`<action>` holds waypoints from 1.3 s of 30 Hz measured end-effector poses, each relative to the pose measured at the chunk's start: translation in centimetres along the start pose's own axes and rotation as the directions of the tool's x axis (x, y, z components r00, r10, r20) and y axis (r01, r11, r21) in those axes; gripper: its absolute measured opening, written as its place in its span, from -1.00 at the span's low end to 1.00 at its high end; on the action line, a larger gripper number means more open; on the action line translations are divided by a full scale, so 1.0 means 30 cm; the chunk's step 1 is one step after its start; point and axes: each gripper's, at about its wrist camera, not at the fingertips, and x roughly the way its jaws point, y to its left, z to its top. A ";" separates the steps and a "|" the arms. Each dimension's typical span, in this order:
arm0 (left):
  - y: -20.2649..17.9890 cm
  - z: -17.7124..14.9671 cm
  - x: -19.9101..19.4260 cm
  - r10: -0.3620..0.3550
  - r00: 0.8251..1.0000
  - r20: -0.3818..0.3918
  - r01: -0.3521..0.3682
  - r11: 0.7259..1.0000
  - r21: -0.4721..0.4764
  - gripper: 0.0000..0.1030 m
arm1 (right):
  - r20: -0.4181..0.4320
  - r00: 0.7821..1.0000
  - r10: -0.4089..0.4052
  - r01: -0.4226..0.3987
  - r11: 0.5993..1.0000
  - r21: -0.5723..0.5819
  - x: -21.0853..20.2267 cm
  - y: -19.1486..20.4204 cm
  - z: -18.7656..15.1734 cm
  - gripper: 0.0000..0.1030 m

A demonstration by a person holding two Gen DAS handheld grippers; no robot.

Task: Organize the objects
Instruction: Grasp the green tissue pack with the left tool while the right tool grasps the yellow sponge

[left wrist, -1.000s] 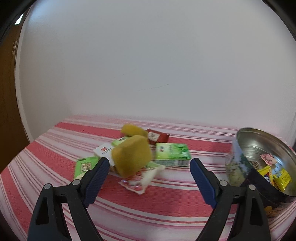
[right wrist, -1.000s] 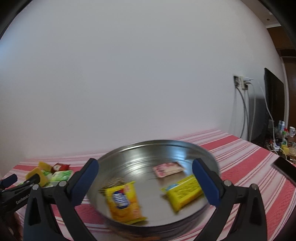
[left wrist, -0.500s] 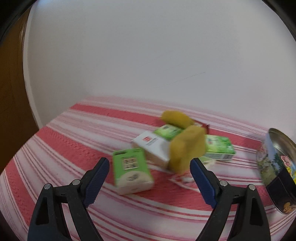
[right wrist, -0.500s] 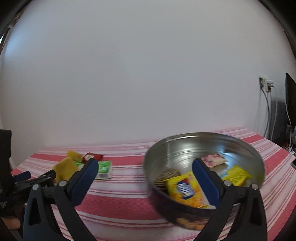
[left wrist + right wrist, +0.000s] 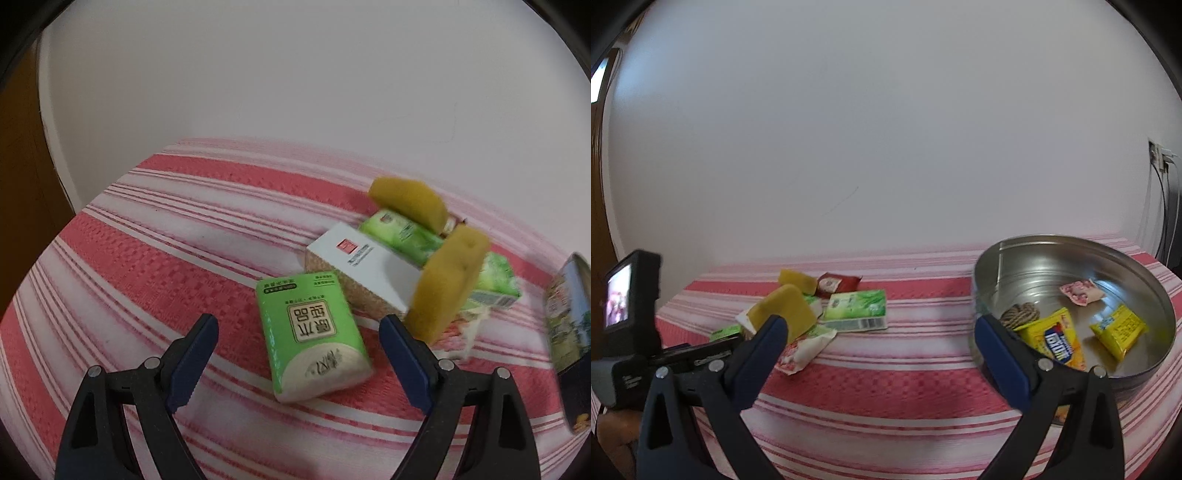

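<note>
Though flat, green tissue pack lengthwise toward camera.

Left gripper: I see my blue jaws wide apart, holding nothing.
Green pack: lies flat on the striped desk, between the jaws.
White box: just behind it.
Yellow sponge: leans beside the box.

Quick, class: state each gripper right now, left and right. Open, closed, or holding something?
Left gripper: open, holding nothing; the green tissue pack lies on the cloth between its jaws.
Right gripper: open, holding nothing.
</note>
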 end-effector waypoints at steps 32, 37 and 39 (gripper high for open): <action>0.071 -0.034 -0.060 -0.031 0.999 -0.006 0.031 0.994 -0.107 0.00 | -0.223 0.927 0.302 -0.234 0.929 0.286 0.348 0.142 0.067 0.89; 0.077 -0.028 -0.119 0.048 0.996 0.081 -0.035 0.988 -0.153 0.00 | -0.325 0.903 0.280 -0.198 0.944 0.265 0.451 0.210 0.038 0.69; 0.075 -0.029 -0.128 0.054 0.994 0.095 -0.038 0.986 -0.160 0.00 | -0.366 0.892 0.264 -0.185 0.954 0.238 0.477 0.222 0.022 0.51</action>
